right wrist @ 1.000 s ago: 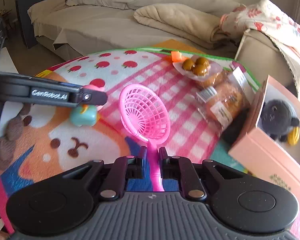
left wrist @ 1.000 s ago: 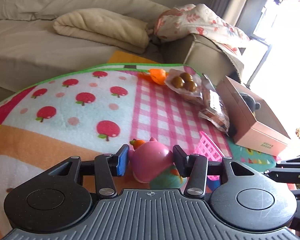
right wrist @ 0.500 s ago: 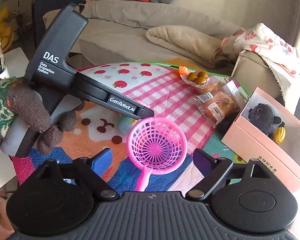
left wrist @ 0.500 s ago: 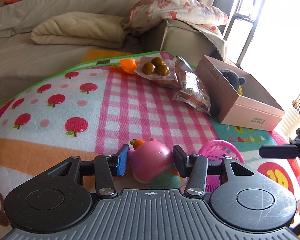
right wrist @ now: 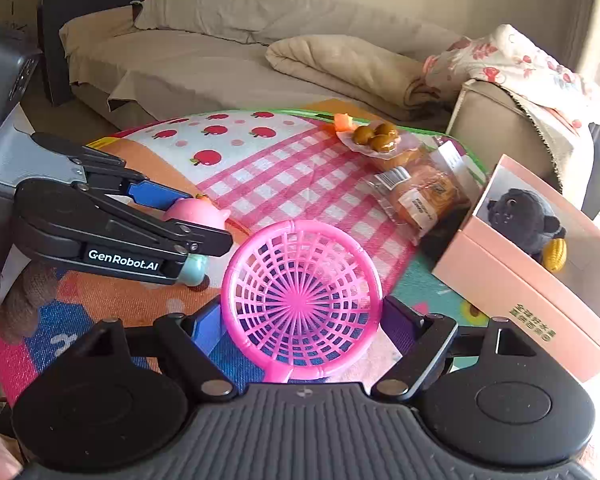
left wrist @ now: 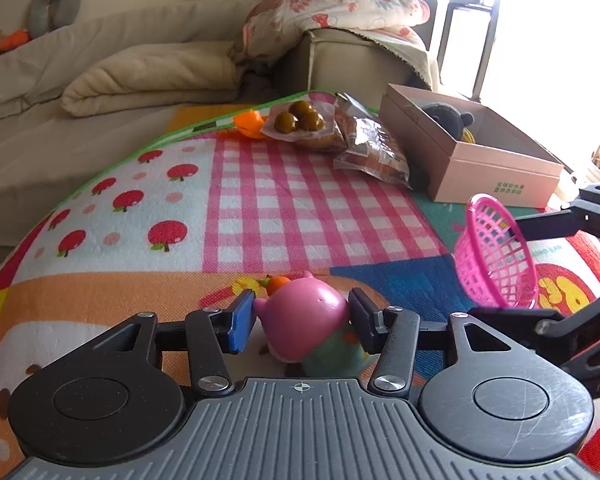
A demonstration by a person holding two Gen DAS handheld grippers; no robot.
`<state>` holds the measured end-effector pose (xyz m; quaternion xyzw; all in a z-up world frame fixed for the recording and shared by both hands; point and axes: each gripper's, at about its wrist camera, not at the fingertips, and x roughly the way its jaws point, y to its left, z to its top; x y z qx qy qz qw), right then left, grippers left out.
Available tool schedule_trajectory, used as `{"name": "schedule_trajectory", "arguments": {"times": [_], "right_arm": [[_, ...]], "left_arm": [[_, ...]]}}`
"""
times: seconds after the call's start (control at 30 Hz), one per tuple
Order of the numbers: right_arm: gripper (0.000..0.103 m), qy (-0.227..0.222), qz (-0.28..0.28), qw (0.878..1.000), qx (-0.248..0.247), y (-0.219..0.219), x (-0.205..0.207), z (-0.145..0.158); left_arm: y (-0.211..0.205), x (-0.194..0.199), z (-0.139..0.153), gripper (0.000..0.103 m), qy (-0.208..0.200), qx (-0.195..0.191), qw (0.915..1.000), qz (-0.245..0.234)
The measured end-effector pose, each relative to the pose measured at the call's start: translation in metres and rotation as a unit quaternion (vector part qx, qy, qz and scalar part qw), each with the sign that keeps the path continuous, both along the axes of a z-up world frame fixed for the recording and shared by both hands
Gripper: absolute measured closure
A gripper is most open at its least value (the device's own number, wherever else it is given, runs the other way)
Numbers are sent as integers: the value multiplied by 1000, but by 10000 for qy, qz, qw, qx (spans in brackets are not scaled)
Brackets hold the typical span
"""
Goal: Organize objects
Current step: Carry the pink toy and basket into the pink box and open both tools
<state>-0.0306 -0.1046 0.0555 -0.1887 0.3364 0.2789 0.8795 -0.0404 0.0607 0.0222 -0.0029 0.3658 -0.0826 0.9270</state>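
Note:
A pink toy [left wrist: 300, 320] with a teal base sits on the play mat [left wrist: 260, 208], and my left gripper [left wrist: 302, 312] is shut on it. Its pads touch the toy's sides while the jaws ease open slightly. The right wrist view shows that same left gripper [right wrist: 204, 220] with the toy [right wrist: 198, 212] at the left. A pink plastic strainer [right wrist: 300, 300] stands tipped up between the fingers of my right gripper [right wrist: 302, 320]. Those jaws are closing across its round rim, and its handle runs under the gripper body. In the left wrist view the strainer [left wrist: 496, 252] and right gripper [left wrist: 496, 270] sit at the right.
An open pink box [right wrist: 520, 280] holding a black plush [right wrist: 516, 212] stands at the mat's right. Snack packets [right wrist: 420, 196], a tray of brown balls [left wrist: 296, 120] and an orange piece [left wrist: 250, 124] lie at the far edge. A sofa with blankets [left wrist: 160, 76] runs behind.
My right gripper let go of the strainer's handle, opened wide and now has the bowl between its jaws. The strainer has tipped upright. My left gripper turned right, toy still in it.

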Motion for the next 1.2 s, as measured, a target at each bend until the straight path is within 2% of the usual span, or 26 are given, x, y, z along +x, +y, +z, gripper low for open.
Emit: {"name": "schedule_trajectory", "arguments": {"times": [0.1,0.2,0.37,0.47,0.6,0.63,0.73,0.83,0.9,1.03,1.13,1.2], "right_arm": [[21,-31,-238,9997,97,-28,-8,9],[21,-49,-548,9980,326,-63,-19,21],[21,-479,-1055,9911,654,-120,-36,48],[21,-764,-1381,9841,819,-146,-40,61],[21,-952,-1721,9755,989,-173,-36,64],[21,-965,-1802,9737,1005,-178,-33,63],[21,-885,-2010,9701,1029,-189,-22,58],[21,-830,-2113,9689,989,-195,-13,54],[21,-822,-2140,9685,975,-196,-8,53],[21,-815,-2186,9670,1023,-197,9,59],[21,-865,-2277,9604,1350,-205,30,81],[21,-918,-2355,9541,1607,-210,49,101]], "left_arm": [[-10,-7,4,51,110,-58,9995,-300],[-24,-8,16,52,141,-523,9964,-654],[-69,23,70,52,-580,-703,9891,-1153],[-98,61,98,51,-1032,-1041,9806,-1299],[-131,113,103,48,-1436,-1672,9683,-1176],[-140,126,96,48,-1378,-1693,9694,-1123],[-168,157,60,48,-722,-1264,9830,-1118],[-170,164,32,49,-485,-1126,9869,-1048],[-164,161,28,49,-509,-1190,9852,-1119],[-135,141,42,49,-892,-1348,9807,-1102],[-104,119,53,49,-1089,-1240,9809,-1028],[-84,106,51,49,-1057,-1135,9832,-961]]}}
